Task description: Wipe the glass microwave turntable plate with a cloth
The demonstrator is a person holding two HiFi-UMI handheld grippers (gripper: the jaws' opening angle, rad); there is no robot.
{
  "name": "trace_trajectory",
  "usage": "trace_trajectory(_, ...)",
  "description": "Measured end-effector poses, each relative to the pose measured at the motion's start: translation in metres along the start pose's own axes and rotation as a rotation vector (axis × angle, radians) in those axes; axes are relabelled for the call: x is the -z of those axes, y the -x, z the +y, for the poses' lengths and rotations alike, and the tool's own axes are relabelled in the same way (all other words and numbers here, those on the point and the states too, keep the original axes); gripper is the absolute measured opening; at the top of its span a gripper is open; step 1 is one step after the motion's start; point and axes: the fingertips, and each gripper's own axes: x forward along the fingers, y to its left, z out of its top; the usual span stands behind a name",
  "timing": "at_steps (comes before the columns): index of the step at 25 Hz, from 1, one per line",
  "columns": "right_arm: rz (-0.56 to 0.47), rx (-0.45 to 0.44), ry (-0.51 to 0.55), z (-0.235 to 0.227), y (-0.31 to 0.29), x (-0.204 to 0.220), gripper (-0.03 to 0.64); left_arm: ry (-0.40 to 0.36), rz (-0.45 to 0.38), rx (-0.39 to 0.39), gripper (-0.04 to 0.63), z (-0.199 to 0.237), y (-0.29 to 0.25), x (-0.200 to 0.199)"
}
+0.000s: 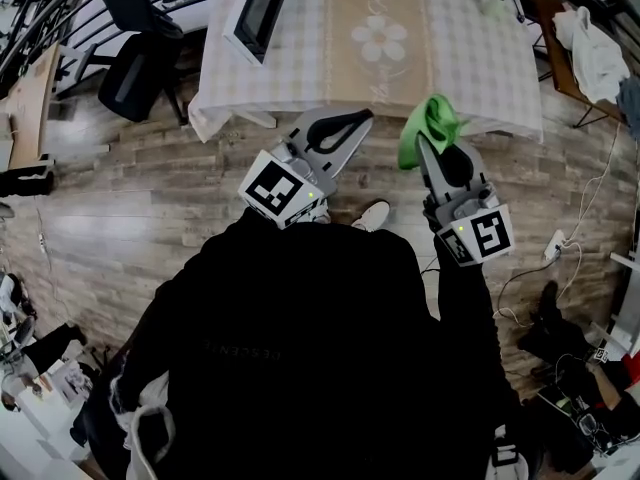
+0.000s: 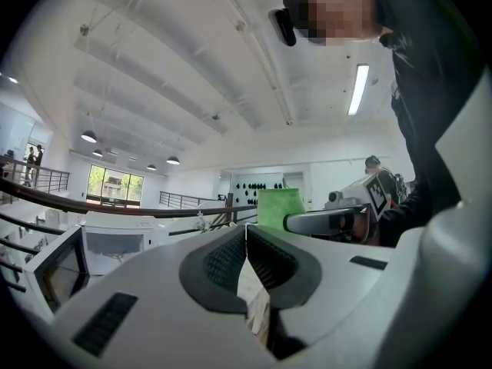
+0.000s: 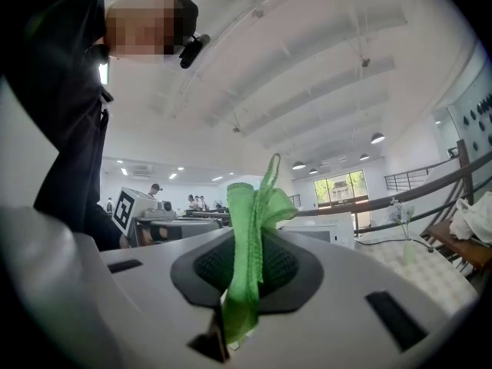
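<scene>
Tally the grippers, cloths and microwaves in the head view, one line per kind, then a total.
Grey two-jaw grippers: 2, the left gripper and the right gripper
Green mesh cloth: 1
White microwave oven with a dark door: 1
Total: 4

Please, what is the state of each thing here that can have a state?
Left gripper: shut, nothing between its jaws.
Right gripper: shut on the green cloth.
Green cloth: bunched, sticking out past the jaws.
Microwave: on the table; door state unclear.
</scene>
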Motion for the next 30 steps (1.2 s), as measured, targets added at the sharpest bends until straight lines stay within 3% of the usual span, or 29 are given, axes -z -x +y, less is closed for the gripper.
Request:
trace_trajectory(7,0.01,-0.032,-0.001,-0.009,0.011,0.005,0.062,-0.033,0.035,-0.013,0.021,-0.016,-0.011,0.004)
trace_trajectory(17,0.011,-0.051,0.004,-0.036,0.028,0.005,0.063,-0.048,0.024,-0.028,0.021,-0.031,-0.042,0.001)
trace_trajectory(30,0.015,-0.084,-0.012,-0.068,0.048,0.012,0.063,-0.044,0.028,-0.107,0.021,-0.043,-0.065,0.008)
